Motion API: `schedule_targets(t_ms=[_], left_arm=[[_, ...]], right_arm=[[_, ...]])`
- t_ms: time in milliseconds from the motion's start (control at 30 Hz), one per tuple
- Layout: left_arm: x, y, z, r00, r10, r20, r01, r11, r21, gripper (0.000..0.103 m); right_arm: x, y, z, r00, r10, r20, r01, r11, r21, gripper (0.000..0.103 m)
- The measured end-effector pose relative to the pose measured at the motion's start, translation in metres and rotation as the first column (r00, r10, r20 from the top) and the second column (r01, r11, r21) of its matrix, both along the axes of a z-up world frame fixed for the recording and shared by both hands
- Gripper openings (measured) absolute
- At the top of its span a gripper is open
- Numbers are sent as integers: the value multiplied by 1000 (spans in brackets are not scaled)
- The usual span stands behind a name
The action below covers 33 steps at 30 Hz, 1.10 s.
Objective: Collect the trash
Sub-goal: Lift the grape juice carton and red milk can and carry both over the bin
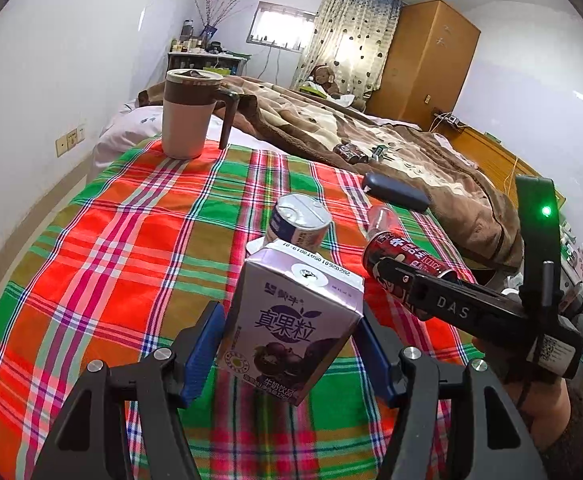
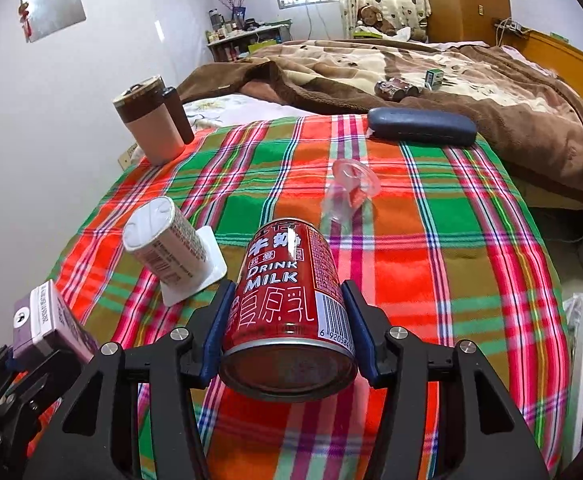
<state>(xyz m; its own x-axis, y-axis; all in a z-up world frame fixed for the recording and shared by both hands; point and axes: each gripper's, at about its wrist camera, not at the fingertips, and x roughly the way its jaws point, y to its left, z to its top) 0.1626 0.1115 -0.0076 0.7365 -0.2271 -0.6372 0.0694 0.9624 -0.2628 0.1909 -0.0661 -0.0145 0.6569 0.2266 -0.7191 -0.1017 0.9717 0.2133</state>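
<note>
**Carton in my left claw, can in my right, more trash on the bed**

My left claw (image 1: 291, 344) is part open and clamped on a purple milk carton (image 1: 287, 320), low in the middle of the left wrist view. The blue pads press its two side faces, and it leans slightly. I judge it light and soft-walled: a hard squeeze would buckle it, so the flat sides near the middle are the right hold.

My right claw (image 2: 287, 328) has a red milk can (image 2: 287, 304) between its pads, low in the middle of the right wrist view, with its base toward the camera. The pads sit on the curved wall on both sides. The can looks stiff but smooth, and probably empty and light; I would expect it to roll or slip if the grip is off-centre, so holding across the widest part suits it.

On the plaid cloth (image 1: 131, 240) there is a white can (image 2: 167, 240) on a coaster, left of centre. A clear plastic cup (image 2: 351, 188) lies tipped above centre; it is flimsy and easily crushed.

More cans (image 2: 395, 88) rest on the brown blanket (image 2: 491, 92), upper right.
</note>
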Motion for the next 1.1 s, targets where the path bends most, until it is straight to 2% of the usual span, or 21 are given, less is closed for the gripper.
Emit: schedule_targets(t_ms=[300, 700, 1100], left_arm=[[-13, -21, 13, 999, -36, 25, 35, 999, 18, 64], [-28, -69, 28, 992, -113, 49, 111, 992, 54, 64], [-39, -130, 41, 972, -225, 72, 219, 972, 83, 64]], right_arm=[[-23, -22, 13, 999, -24, 39, 22, 998, 64, 54], [-61, -61, 26, 994, -68, 85, 62, 996, 62, 54], [-88, -112, 33, 982, -155, 109, 148, 986, 71, 54]])
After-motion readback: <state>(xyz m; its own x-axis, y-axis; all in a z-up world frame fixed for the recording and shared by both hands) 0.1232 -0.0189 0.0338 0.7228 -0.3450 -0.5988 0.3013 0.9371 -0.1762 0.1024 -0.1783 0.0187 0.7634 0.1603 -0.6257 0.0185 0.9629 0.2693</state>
